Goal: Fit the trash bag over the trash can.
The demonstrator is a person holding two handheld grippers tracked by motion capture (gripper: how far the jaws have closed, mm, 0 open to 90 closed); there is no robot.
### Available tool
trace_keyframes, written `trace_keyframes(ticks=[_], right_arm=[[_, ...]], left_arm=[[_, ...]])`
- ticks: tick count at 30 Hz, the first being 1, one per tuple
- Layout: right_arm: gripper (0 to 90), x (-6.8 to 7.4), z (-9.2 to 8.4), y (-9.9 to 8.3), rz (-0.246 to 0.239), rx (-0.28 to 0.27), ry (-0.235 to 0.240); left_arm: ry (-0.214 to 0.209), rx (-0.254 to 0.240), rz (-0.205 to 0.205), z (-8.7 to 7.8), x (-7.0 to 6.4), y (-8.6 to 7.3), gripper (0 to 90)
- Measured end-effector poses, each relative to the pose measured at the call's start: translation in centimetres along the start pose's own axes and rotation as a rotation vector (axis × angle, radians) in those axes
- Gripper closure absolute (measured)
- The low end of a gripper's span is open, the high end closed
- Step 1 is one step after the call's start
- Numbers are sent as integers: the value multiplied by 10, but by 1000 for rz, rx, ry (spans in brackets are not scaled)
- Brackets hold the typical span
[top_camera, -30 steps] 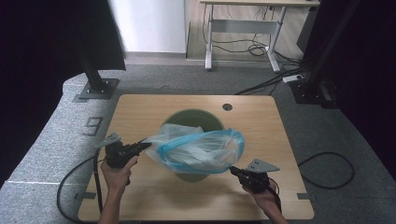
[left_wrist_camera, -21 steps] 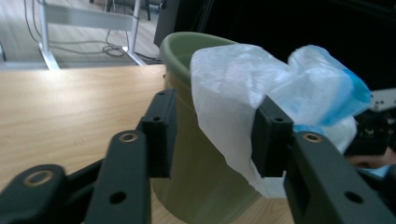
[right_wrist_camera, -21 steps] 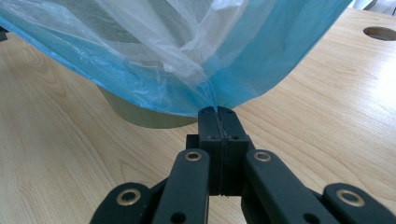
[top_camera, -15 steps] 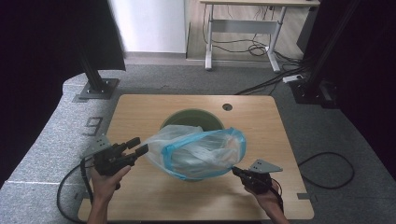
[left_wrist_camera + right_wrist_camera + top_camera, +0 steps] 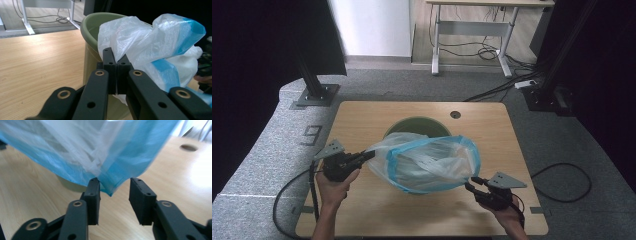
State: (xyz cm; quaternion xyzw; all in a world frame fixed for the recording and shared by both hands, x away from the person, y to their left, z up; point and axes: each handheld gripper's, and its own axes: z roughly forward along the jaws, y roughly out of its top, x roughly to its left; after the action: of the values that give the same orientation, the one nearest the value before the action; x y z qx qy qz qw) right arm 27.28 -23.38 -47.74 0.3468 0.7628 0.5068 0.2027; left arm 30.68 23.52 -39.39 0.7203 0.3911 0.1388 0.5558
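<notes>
Above the green bin (image 5: 417, 126) on the desk (image 5: 362, 117), the blue-edged plastic bag (image 5: 427, 162) is stretched open for lining it, pinched by the closed left hand-held gripper (image 5: 368, 156), while the right hand-held gripper (image 5: 112, 192), jaws just opened, has its corner hanging loose between them.

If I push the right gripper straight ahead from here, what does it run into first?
The right gripper, whose jaws have just been opening, would meet the blue corner of the bag first; it already hangs between the jaws. Behind it looks to be the bin, though depth is unclear.
</notes>
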Motion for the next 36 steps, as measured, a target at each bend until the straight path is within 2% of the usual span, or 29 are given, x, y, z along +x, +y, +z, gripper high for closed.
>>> trace_keyframes(ticks=[2,8,14,19,24,28,31,36], right_arm=[[551,-3,-11,5,6,-34,-6],[517,-11,-38,27,-22,-88,-34],[504,-29,-48,33,-8,-78,-52],[505,-44,-54,42,14,-96,-61],[507,-51,-49,60,3,-106,-67],[509,-51,-38,76,-21,-115,-69],[509,-50,-27,87,-31,-123,-45],[509,-47,-5,103,-48,-138,28]], left_arm=[[13,-4,-8,1,0,0,897],[43,-7,-19,3,-1,0,897],[38,1,-35,3,4,-2,897],[39,0,-41,1,6,-3,897],[38,-2,-42,2,5,-3,897],[39,4,-39,4,5,-3,897],[35,7,-38,6,4,-3,897],[34,3,-39,6,4,-3,897]])
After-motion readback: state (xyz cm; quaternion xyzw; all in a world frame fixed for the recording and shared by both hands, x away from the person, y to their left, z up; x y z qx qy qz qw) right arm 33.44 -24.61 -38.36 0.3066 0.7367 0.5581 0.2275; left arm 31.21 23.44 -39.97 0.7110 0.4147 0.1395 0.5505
